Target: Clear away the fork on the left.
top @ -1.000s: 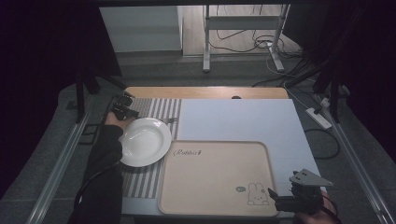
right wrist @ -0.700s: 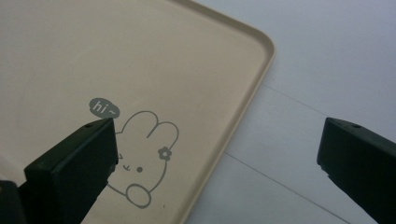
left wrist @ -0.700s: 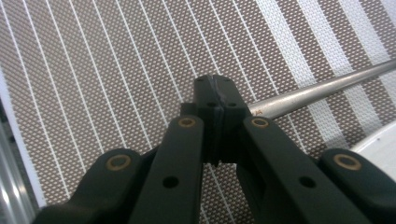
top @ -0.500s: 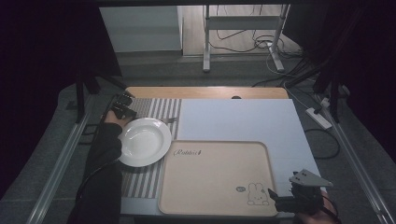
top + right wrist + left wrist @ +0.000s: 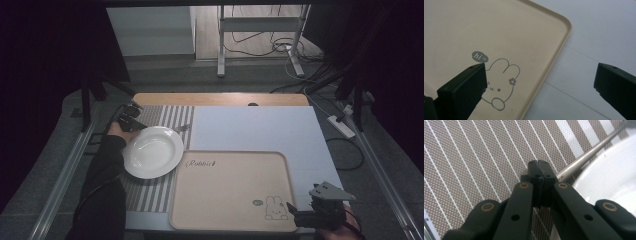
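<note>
Step in hand, as judged: the left gripper is taking up a slender silver metal utensil handle that lies on the striped brown-and-white woven placemat, at the far-left rim of the round white ceramic plate.

Left gripper: in the left gripper view the two black jaws stand closed, their tips meeting with no gap. The metal handle emerges from just behind and beside the tips and runs up toward the top right corner, skirting the plate's rim. Whether the handle's end is actually pinched between the tips or merely lies beneath them cannot be determined; the contact point is hidden by the jaws themselves.

Right gripper: it sits at the near-right corner of the desk, jaws wide open and holding nothing. In the right gripper view they straddle the corner of the beige rectangular plastic tray printed with a rabbit drawing, one jaw above the tray, the other above the pale blue desk mat.

Next move, as judged: if the grip is secure, a lift clear of the plate rim is required; the handle is thin and smooth and could twist or slip. The tray is unoccupied.
</note>
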Demonstrator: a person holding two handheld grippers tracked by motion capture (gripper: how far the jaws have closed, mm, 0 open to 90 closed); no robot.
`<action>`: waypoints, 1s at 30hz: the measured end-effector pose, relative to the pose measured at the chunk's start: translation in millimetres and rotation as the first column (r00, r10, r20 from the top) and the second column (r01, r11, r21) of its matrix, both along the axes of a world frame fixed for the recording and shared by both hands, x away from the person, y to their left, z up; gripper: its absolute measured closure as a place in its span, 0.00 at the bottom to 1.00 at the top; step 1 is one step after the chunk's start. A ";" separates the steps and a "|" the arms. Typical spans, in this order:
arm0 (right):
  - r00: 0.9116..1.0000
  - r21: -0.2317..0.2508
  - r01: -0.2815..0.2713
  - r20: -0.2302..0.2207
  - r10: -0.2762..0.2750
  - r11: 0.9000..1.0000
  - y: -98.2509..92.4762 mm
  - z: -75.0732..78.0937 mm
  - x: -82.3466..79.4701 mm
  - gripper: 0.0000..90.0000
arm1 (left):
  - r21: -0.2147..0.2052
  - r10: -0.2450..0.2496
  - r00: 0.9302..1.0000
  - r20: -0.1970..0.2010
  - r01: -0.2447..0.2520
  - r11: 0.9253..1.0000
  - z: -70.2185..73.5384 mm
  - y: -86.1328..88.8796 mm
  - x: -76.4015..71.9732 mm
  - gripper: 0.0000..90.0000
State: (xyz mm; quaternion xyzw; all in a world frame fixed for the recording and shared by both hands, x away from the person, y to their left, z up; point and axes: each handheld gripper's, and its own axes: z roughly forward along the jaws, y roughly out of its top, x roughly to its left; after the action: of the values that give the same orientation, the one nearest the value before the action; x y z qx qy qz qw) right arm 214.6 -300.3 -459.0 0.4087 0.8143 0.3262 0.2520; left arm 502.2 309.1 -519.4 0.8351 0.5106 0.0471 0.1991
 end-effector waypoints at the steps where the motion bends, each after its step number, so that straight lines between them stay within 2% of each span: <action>1: 1.000 -0.001 -0.001 -0.001 0.001 1.000 0.1 0.0 0.0 0.00 | -0.001 -0.003 1.000 -0.001 0.003 1.000 0.0 0.3 -0.8 0.99; 5: 1.000 -0.004 0.000 -0.002 0.000 1.000 0.3 0.1 -0.1 0.00 | -0.024 0.000 1.000 -0.005 -0.001 1.000 -0.8 3.2 -1.9 0.99; 9: 1.000 0.000 0.000 0.000 0.000 1.000 0.0 0.0 0.0 0.00 | -0.029 0.003 1.000 0.005 -0.002 1.000 -1.1 4.8 -2.3 0.99; 11: 1.000 0.001 0.001 0.000 -0.001 1.000 -0.2 0.0 0.2 0.00 | -0.015 0.030 0.999 0.036 -0.029 0.999 1.8 5.3 -2.1 0.99; 12: 1.000 0.001 0.001 -0.001 -0.001 1.000 -0.1 0.0 0.3 0.00 | -0.030 0.046 0.998 0.048 -0.045 0.999 4.2 5.9 -1.3 0.97; 13: 1.000 0.000 0.001 -0.002 -0.001 1.000 0.0 0.0 0.3 0.00 | -0.043 0.061 0.996 0.060 -0.059 0.997 6.7 6.2 0.0 0.91; 15: 1.000 -0.004 0.002 0.000 -0.002 1.000 0.5 0.0 0.2 0.00 | -0.038 0.080 0.993 0.087 -0.077 0.996 12.0 3.7 2.2 0.79; 18: 1.000 -0.004 0.001 -0.002 -0.001 1.000 0.4 0.1 0.1 0.00 | -0.035 0.080 0.989 0.123 -0.076 0.996 17.7 -3.6 5.7 0.63; 20: 1.000 0.001 0.000 0.000 0.000 1.000 -0.1 0.1 0.1 0.00 | -0.064 0.065 0.988 0.138 -0.056 0.996 19.1 -9.4 7.8 0.51; 22: 1.000 0.002 -0.001 0.001 0.001 1.000 -0.3 0.2 0.0 0.00 | -0.083 0.043 0.989 0.140 -0.032 0.996 18.1 -17.5 10.3 0.37; 24: 1.000 0.001 -0.002 0.002 0.002 1.000 -0.2 0.1 -0.1 0.00 | -0.097 0.017 0.992 0.124 -0.005 0.995 15.7 -27.2 13.1 0.28; 26: 1.000 0.001 -0.002 0.003 0.002 1.000 -0.1 0.0 -0.2 0.00 | -0.110 0.002 0.994 0.109 0.010 0.994 12.8 -38.0 15.9 0.15; 29: 1.000 0.002 -0.002 0.003 0.002 1.000 -0.2 0.0 -0.1 0.00 | -0.122 -0.040 0.995 0.092 0.052 0.991 10.2 -53.1 19.4 0.04; 30: 1.000 0.002 -0.003 0.002 0.003 1.000 -0.3 0.2 -0.2 0.00 | -0.118 -0.062 0.994 0.088 0.072 0.990 9.5 -58.3 20.4 0.03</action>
State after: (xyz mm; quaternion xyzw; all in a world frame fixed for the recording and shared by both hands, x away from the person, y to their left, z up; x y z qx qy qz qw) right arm 214.4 -300.6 -458.8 0.4075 0.8143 0.3277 0.2519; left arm 522.6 250.9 -509.9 0.8354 0.4755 0.0445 0.2722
